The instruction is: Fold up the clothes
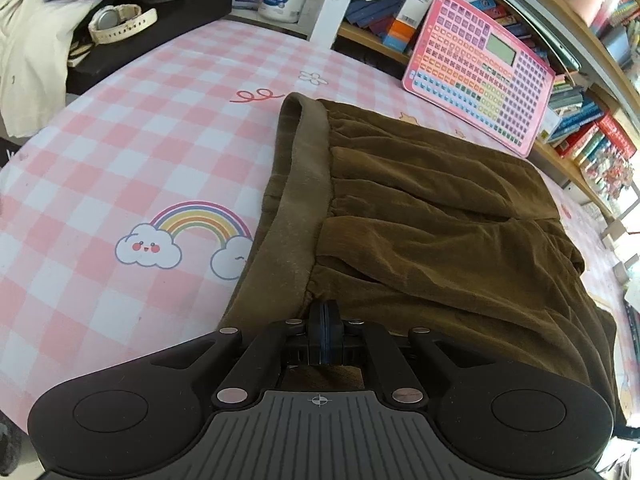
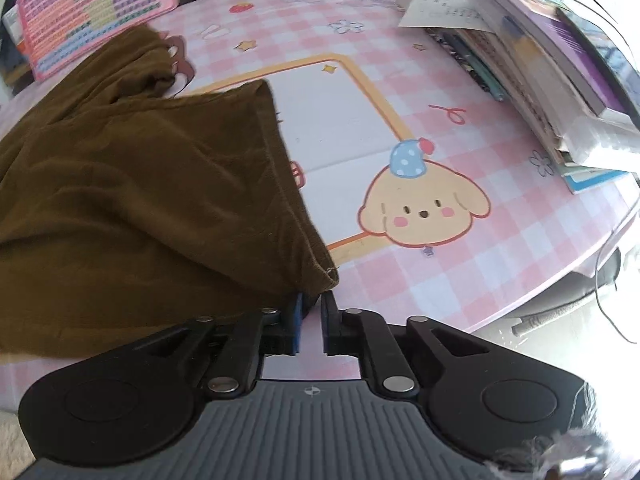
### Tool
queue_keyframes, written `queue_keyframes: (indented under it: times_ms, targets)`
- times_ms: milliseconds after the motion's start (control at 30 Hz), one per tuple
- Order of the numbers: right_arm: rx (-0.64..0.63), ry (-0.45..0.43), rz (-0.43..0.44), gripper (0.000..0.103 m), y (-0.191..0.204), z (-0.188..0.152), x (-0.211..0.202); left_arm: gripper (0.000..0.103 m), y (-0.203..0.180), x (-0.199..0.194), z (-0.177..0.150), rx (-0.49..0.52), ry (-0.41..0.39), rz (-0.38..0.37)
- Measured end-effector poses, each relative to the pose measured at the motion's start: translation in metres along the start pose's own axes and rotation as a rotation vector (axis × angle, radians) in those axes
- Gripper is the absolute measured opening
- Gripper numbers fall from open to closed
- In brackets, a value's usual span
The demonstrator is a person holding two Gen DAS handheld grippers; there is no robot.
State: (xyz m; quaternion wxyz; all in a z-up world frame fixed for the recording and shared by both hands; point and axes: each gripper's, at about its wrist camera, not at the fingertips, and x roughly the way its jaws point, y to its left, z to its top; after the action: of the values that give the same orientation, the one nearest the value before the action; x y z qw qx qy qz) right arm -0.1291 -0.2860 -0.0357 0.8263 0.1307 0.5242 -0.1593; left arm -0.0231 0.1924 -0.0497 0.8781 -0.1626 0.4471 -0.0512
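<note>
Garment: brown trousers, partly folded, lie across the desk with its pink checked cover; the elastic waistband runs from the near edge toward the far one.
Hem end: in the right wrist view a hemmed corner of the trousers points at the near edge, over a white framed panel.
Left gripper: clenched, pads pressed together at the near end of the waistband, gripping the cloth there.
Right gripper: jaws slightly parted, the hem corner lying between them, pads not pressing it.
Far edge: a pink button board leans against bookshelves.
Right edge: stacked books.
Far left corner: a wristwatch on a black box.
</note>
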Motion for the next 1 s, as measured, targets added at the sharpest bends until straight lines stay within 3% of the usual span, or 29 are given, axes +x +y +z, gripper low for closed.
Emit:
queue_keyframes:
  times_ms: [33, 67, 133, 300, 467, 600, 700, 867, 1000]
  targets:
    - [0.021, -0.010, 0.005, 0.033, -0.001, 0.002, -0.002, 0.011, -0.001, -0.004, 0.001, -0.007, -0.011, -0.013]
    - [0.039, -0.025, 0.016, 0.037, -0.002, 0.005, -0.005, 0.014, -0.001, -0.008, 0.003, -0.012, -0.031, -0.027]
    - [0.042, -0.061, 0.035, 0.037, 0.003, 0.010, -0.010, 0.019, -0.002, -0.017, 0.008, -0.017, -0.075, -0.049]
    - [0.030, -0.139, 0.081, 0.038, 0.028, 0.021, -0.016, 0.019, -0.003, -0.015, 0.029, 0.007, -0.137, -0.066]
    - [0.059, -0.157, 0.168, 0.038, 0.064, 0.034, -0.004, 0.018, -0.012, 0.016, 0.045, 0.061, -0.116, -0.072]
    - [0.119, -0.221, 0.221, 0.038, 0.086, 0.061, 0.000, 0.018, -0.010, 0.042, 0.053, 0.098, -0.068, -0.051]
    - [0.109, -0.258, 0.212, 0.038, 0.099, 0.089, 0.008, 0.006, -0.002, 0.049, 0.055, 0.099, -0.043, -0.052]
    - [0.020, -0.243, 0.139, 0.038, 0.112, 0.130, 0.036, 0.006, 0.007, 0.048, 0.057, 0.074, -0.015, -0.087]
    - [0.140, -0.190, 0.237, 0.038, 0.098, 0.158, 0.062, 0.006, 0.004, 0.048, 0.055, 0.062, -0.018, -0.075]
